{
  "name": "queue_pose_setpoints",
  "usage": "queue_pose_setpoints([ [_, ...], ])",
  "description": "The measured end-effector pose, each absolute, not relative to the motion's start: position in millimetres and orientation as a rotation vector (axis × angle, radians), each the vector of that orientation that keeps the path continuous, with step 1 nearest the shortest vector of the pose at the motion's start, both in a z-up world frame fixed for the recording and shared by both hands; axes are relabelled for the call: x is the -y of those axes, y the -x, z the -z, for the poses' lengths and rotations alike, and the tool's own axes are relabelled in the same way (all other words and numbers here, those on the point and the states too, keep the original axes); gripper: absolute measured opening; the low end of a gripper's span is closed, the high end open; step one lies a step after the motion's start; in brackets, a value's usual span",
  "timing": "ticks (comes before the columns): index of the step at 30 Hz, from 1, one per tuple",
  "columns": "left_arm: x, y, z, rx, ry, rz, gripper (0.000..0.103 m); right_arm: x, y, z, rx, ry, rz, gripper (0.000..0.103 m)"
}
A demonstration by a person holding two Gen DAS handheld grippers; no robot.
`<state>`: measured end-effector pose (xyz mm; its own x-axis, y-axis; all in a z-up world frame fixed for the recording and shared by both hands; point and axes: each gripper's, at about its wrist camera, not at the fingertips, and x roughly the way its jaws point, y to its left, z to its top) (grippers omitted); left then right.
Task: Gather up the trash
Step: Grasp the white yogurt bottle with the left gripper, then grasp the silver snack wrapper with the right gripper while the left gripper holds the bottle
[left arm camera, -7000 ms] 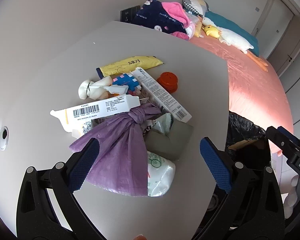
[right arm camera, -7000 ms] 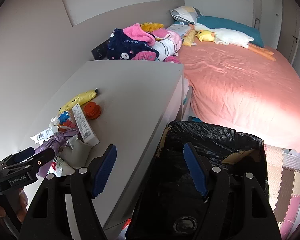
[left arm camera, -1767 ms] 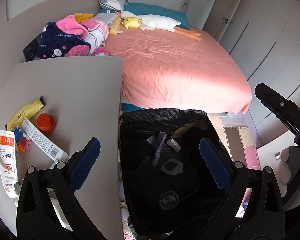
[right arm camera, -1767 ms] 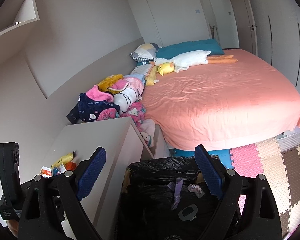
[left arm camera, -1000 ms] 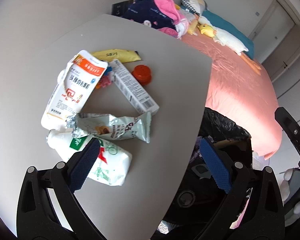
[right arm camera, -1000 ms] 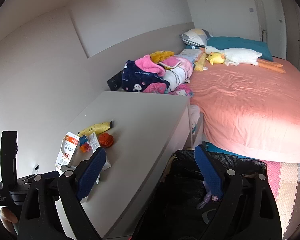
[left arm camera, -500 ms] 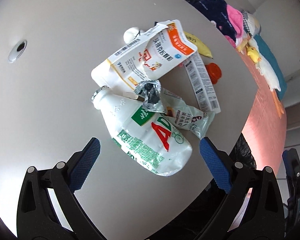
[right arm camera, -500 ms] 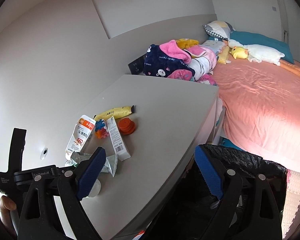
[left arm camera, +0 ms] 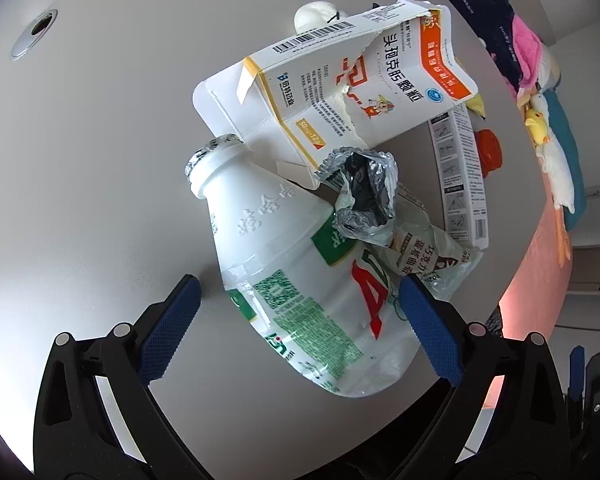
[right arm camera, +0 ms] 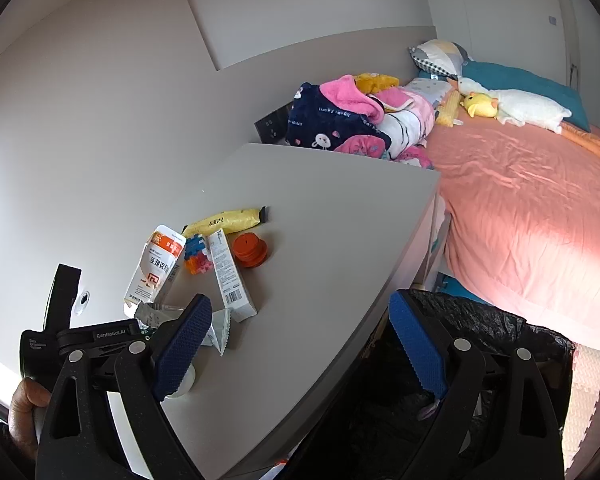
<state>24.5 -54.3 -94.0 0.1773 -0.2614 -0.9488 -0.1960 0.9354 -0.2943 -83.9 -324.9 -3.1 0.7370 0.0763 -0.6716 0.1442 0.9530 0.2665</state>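
Note:
My left gripper [left arm camera: 300, 332] is open, its blue pads on either side of a white plastic drink bottle [left arm camera: 300, 280] lying on the grey table [left arm camera: 100, 160]. A crumpled foil snack wrapper [left arm camera: 384, 220] lies across the bottle. A torn white and orange medicine box [left arm camera: 340, 84] lies behind it. A long white carton [left arm camera: 460, 176] and an orange lid [left arm camera: 490, 152] lie further right. My right gripper [right arm camera: 300, 352] is open and empty, above the table edge beside the black-lined trash bin [right arm camera: 480, 344]. The left gripper also shows in the right wrist view [right arm camera: 100, 344].
A yellow packet [right arm camera: 228, 220], a small block toy [right arm camera: 198, 258] and a white ball-shaped object [left arm camera: 314, 14] also lie on the table. A round hole [left arm camera: 36, 32] is in the tabletop at far left. A bed [right arm camera: 520, 200] with a clothes pile [right arm camera: 348, 120] stands beyond.
My left gripper has moved down and forward onto the trash pile, so the bottle now lies between its open pads. My right gripper has shifted only slightly.

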Motion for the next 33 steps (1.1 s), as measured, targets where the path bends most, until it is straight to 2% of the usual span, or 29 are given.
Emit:
queue_pose_setpoints([
  [4, 55.2, -24.8, 92.3, -1.376, 0.319, 0.041, 0.087, 323.0, 80.1, 5.4, -0.755, -0.310, 0.035, 0.090],
  [6, 57.0, -26.2, 90.6, -1.361, 0.289, 0.040, 0.075, 320.6, 77.9, 6.8, -0.760, -0.305, 0.029, 0.090],
  [7, 57.1, -25.4, 89.6, -1.357, 0.281, 0.048, 0.073, 318.4, 76.3, 7.4, -0.763, -0.303, 0.027, 0.090],
  [8, 57.9, -26.3, 89.1, -1.353, 0.278, 0.057, 0.066, 316.5, 75.0, 8.3, -0.767, -0.299, 0.020, 0.090],
  [9, 57.1, -25.8, 88.3, -1.348, 0.283, 0.070, 0.056, 314.3, 73.4, 9.5, -0.770, -0.296, 0.016, 0.090],
  [10, 56.5, -26.2, 88.1, -1.345, 0.300, 0.087, 0.050, 311.8, 71.3, 10.3, -0.772, -0.291, 0.011, 0.090],
  [11, 53.0, -25.2, 88.5, -1.345, 0.331, 0.112, 0.040, 309.1, 69.7, 11.4, -0.777, -0.285, 0.003, 0.090],
  [12, 50.9, -24.6, 89.5, -1.346, 0.357, 0.136, 0.037, 306.0, 68.5, 12.7, -0.781, -0.279, -0.006, 0.090],
  [21, 18.4, -4.9, 67.2, -1.229, 0.373, 0.197, 0.036, 269.7, 52.8, 26.7, -0.838, -0.215, -0.115, 0.090],
  [33, -28.9, 9.2, 57.1, -1.179, 0.397, 0.107, 0.037, 209.3, 27.7, 46.2, -0.888, -0.140, -0.249, 0.090],
])
